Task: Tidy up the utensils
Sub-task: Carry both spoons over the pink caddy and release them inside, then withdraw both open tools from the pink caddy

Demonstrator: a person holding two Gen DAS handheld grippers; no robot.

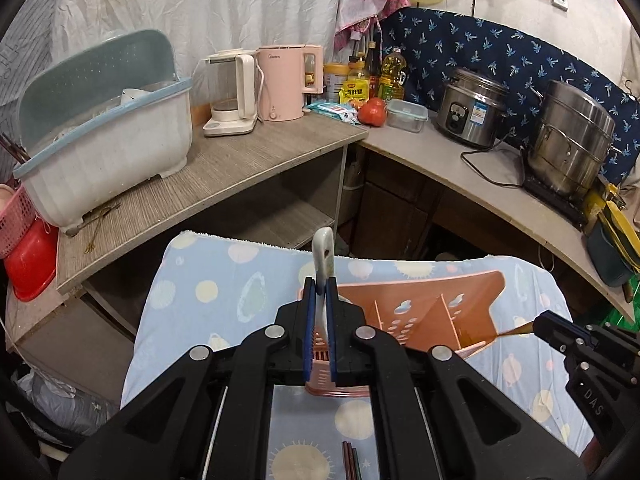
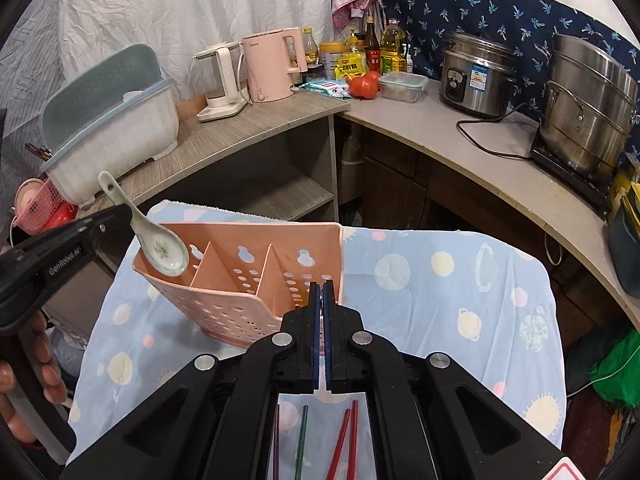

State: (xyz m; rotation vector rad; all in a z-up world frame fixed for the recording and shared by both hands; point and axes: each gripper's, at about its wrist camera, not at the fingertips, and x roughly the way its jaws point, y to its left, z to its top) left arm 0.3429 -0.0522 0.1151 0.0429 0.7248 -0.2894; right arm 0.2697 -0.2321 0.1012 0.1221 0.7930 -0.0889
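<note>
A pink perforated utensil holder (image 2: 240,304) with three compartments stands on a blue dotted cloth (image 2: 440,300). My left gripper (image 1: 320,284) is shut on a white ceramic spoon (image 1: 325,252), handle pointing up. In the right wrist view the spoon's bowl (image 2: 164,250) hangs at the rim of the holder's left compartment, held by the left gripper (image 2: 126,214). My right gripper (image 2: 321,286) is shut just above the holder's right compartment. In the left wrist view the right gripper (image 1: 538,322) holds a thin orange chopstick (image 1: 516,332) that points toward the holder (image 1: 440,304).
Red and green chopsticks (image 2: 344,440) lie on the cloth near me. A hand (image 2: 24,384) holds the left tool. Behind stand a dish box (image 2: 112,128), two kettles (image 2: 272,64), tomatoes (image 2: 364,86), a rice cooker (image 2: 476,76) and a steel pot (image 2: 588,120).
</note>
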